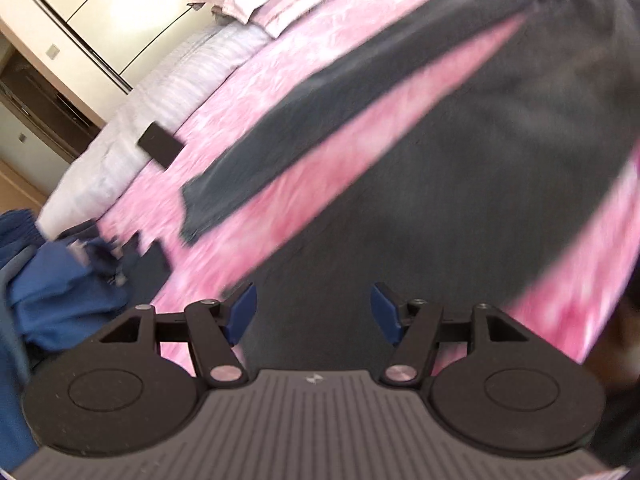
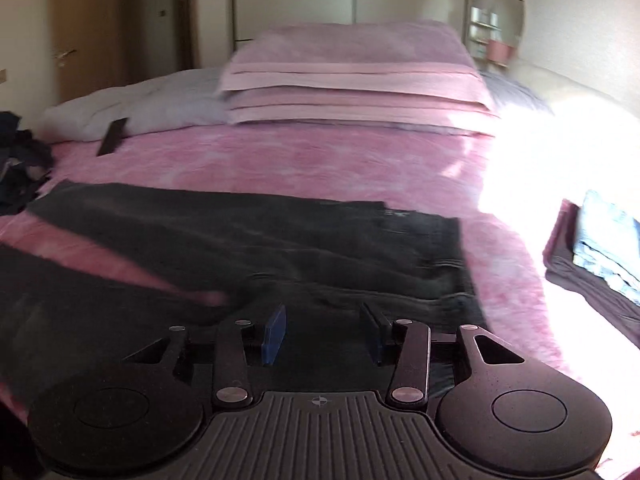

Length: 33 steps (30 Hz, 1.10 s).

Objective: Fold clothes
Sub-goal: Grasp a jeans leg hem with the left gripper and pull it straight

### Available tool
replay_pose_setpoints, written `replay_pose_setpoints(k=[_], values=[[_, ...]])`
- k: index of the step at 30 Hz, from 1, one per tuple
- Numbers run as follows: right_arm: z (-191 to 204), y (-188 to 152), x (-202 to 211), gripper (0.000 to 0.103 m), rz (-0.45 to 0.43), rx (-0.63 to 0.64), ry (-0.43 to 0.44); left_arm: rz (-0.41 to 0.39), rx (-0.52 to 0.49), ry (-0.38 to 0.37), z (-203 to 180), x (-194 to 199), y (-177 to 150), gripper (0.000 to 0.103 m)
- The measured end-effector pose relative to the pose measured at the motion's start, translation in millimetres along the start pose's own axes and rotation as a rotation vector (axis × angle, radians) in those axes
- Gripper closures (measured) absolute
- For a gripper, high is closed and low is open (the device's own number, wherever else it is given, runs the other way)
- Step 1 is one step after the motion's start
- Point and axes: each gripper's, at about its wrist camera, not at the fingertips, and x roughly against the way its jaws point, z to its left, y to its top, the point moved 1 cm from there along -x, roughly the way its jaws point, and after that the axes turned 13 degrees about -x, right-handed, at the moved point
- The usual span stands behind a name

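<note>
Two tools hang wide open and empty over the dark grey cloth trousers point(image 2: 248, 236) lying flat on the pink fluffy bed point(image 2: 304, 160). The right tool point(image 2: 326, 334) is above the waist. The left tool point(image 1: 314, 314) is above one leg, which runs long toward 1 o'clock.

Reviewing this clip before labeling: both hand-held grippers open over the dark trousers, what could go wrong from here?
1. The dark grey trousers lie with legs splayed apart and wrinkled near the waist; folding now may lock in creases.
2. The left hand-held gripper and the right hand-held gripper could pinch the pink mottled bedspread along with the cloth.
3. The flat black rectangular object at the bedspread's edge could be knocked off by a dragged leg.
</note>
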Motion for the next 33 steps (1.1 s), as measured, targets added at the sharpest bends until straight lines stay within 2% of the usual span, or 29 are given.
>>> replay_pose_setpoints(k=[4,9,12,16,18,19,20,24,29,33], values=[[76.2,-38.1,5.2,0.058,0.014,0.082,0.146,0.055,-0.157,0.063,-19.9,16.1,-46.1,0.043],[158.6,-81.8,-12.9,0.058,0.049,0.229,0.256,0.028,-0.325,0.116,-47.9,17.6,-74.3,0.046],[197.7,-105.2,-26.7,0.058,0.080,0.365,0.274,0.011,-0.453,0.175,-57.5,5.2,-75.5,0.047],[234.8,-133.2,-32.1,0.058,0.092,0.565,0.254,-0.008,-0.633,0.211,-63.9,-13.2,-73.4,0.051],[243.9,-144.3,-31.6,0.058,0.080,0.647,0.245,-0.007,-0.701,0.216,-66.2,-22.0,-71.8,0.058],[246.5,-150.7,-30.6,0.058,0.071,0.690,0.230,-0.003,-0.730,0.216,-67.2,-26.3,-71.1,0.069],[249.5,-159.2,-28.8,0.058,0.063,0.734,0.210,0.004,-0.749,0.215,-68.3,-29.9,-70.5,0.090],[256.1,-179.2,-24.3,0.058,0.039,0.890,0.179,0.023,-0.729,0.201,-68.6,-30.3,-75.9,0.096],[249.7,-197.9,-32.1,0.058,0.043,0.973,0.120,0.035,-0.625,0.183,-62.9,4.2,-91.5,0.098],[241.8,-205.8,-42.5,0.058,0.048,1.009,0.079,0.062,-0.582,0.146,-79.7,11.7,-95.9,0.098]])
